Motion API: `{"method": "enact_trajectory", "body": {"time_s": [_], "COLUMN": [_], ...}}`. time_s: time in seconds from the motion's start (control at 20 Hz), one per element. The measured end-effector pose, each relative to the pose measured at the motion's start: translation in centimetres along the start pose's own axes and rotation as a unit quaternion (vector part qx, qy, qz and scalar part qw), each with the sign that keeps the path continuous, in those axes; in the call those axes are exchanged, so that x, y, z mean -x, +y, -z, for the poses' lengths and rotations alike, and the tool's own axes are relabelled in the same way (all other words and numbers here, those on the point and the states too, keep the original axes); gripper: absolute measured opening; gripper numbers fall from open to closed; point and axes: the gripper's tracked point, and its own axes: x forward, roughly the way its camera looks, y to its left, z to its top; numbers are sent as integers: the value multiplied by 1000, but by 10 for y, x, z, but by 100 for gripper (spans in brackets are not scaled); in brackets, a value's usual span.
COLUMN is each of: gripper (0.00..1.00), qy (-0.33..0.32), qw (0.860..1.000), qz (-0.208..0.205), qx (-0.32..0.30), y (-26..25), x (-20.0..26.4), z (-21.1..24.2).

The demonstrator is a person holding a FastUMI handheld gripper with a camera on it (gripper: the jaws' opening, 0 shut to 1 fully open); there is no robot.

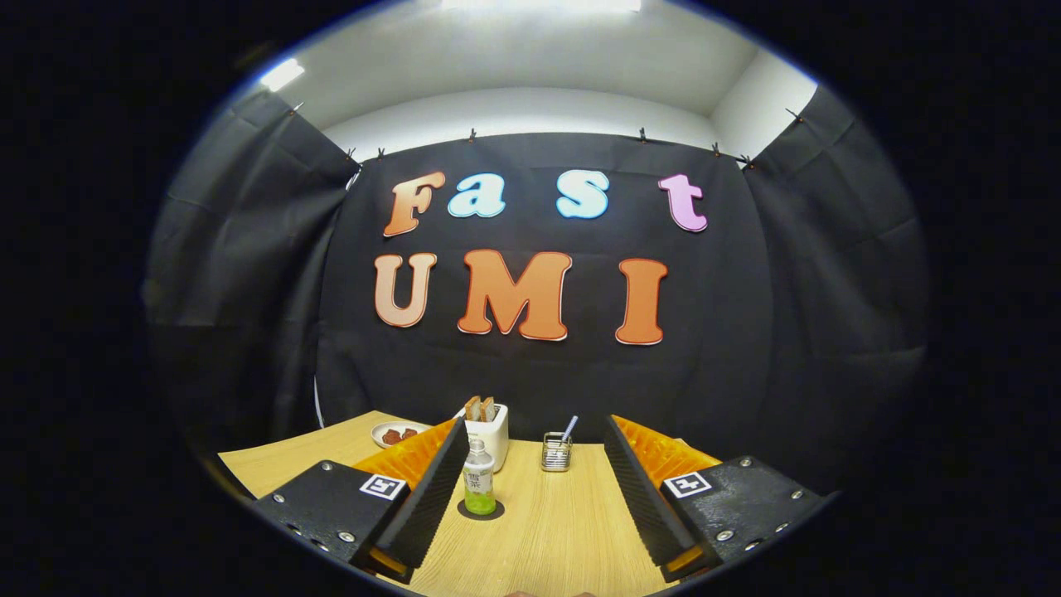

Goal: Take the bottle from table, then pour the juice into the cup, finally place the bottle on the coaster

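- One bottle (479, 487) with green juice stands on a dark coaster (481, 510), between the spread-apart gripper (530, 489) fingers.
- A toaster (487, 431) holds bread.
- A wire cup (556, 452) holds a spoon.

Light source: ceiling strip lights (539, 4), one more lamp (282, 75) at the upper left, both blown out to white.
Brightness: white ceiling bright; cloth wall dark and flat; table (547, 531) evenly lit and warm.
Shadows: soft and short; a small dark patch sits under the bottle (478, 487).
Glare: faint sheen on the bottle and on the gripper (535, 497), whose fingers stand wide apart.
Distortion: strong fisheye; wall edges and table edge bow outward.
Focus: centre sharp; rim dims and softens.
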Motion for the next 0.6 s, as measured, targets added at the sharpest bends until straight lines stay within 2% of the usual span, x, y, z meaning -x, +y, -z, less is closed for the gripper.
{"method": "enact_trajectory", "body": {"time_s": [0.25, 0.45, 0.6], "gripper": [97, 97, 97], "qy": [-3, 12, 7], "qw": [1000, 1000, 1000], "qz": [-4, -14, 2], "qx": [-11, -22, -14], "y": [-1, 5, -5], "x": [20, 33, 35], "z": [2, 28, 24]}}
